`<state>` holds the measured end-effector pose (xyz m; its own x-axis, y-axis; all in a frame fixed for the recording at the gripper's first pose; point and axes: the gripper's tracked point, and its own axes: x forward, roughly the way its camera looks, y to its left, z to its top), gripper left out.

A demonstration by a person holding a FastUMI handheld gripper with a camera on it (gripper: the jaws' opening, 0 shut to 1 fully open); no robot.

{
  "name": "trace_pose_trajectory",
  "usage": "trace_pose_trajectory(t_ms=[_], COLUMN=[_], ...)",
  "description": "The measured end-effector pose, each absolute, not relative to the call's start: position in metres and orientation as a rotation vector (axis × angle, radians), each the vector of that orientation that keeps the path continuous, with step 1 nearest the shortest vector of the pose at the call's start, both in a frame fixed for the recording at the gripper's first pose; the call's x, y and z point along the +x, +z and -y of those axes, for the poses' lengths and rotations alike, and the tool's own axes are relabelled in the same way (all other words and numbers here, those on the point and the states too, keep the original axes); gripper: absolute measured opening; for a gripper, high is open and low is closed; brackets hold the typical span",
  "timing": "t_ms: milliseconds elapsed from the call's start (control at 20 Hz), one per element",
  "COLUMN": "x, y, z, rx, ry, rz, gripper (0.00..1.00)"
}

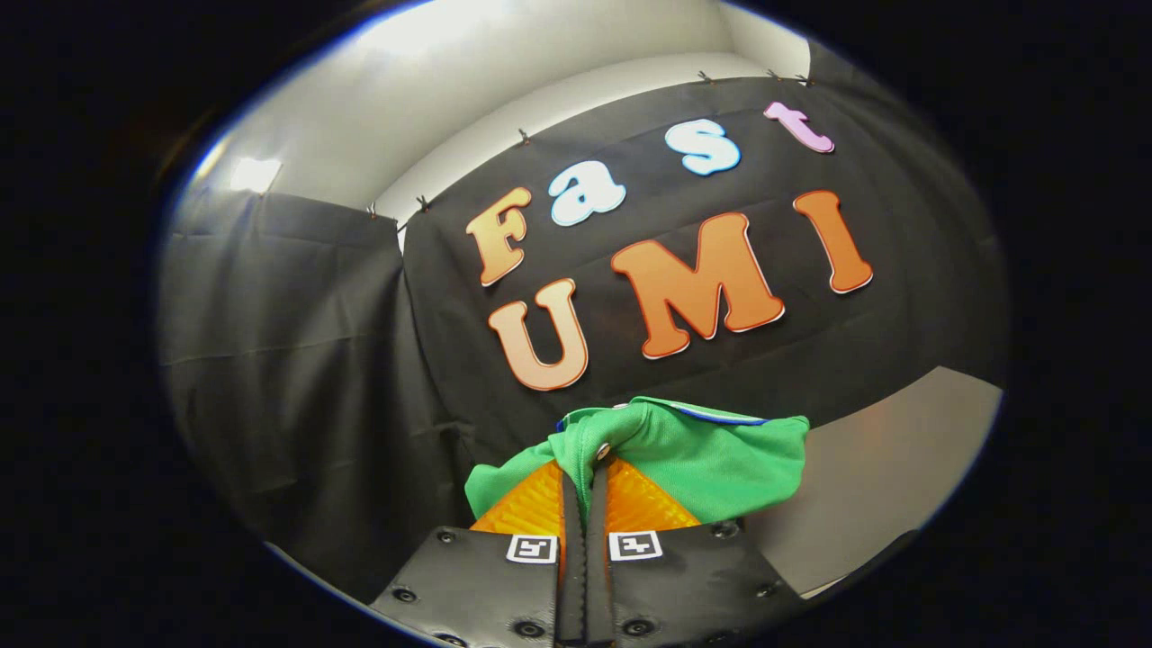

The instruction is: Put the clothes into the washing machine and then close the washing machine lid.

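Wall: I see black cloth (297, 360) draped left of the gripper and running on behind it.
Gripper: my gripper (583, 477) is clamped tight, both fingers pressed on a fold of the shirt.
Shirt: green shirt (711, 454) bunched at the fingertips, draping over them and spilling to the right, held up in front of the cloth.
Bench: I see a bare grey surface (886, 477) right of the shirt, below it.
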<state>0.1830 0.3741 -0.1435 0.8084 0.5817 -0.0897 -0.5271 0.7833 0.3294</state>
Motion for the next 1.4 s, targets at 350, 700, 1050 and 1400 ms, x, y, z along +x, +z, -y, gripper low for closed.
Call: trace_pose_trajectory(t_ms=[350,700,1050,1400], x=[0.183,0.218,0.221,0.186], y=[-0.228,-0.392,-0.531,-0.586], z=[-0.487,-0.522,-0.527,-0.521], rx=[0.24,0.12,-0.03,0.015], ry=[0.704,0.624,0.566,0.506], rz=[-0.346,-0.578,-0.811,-1.011], gripper=[0.08,0.08,0.08,0.08])
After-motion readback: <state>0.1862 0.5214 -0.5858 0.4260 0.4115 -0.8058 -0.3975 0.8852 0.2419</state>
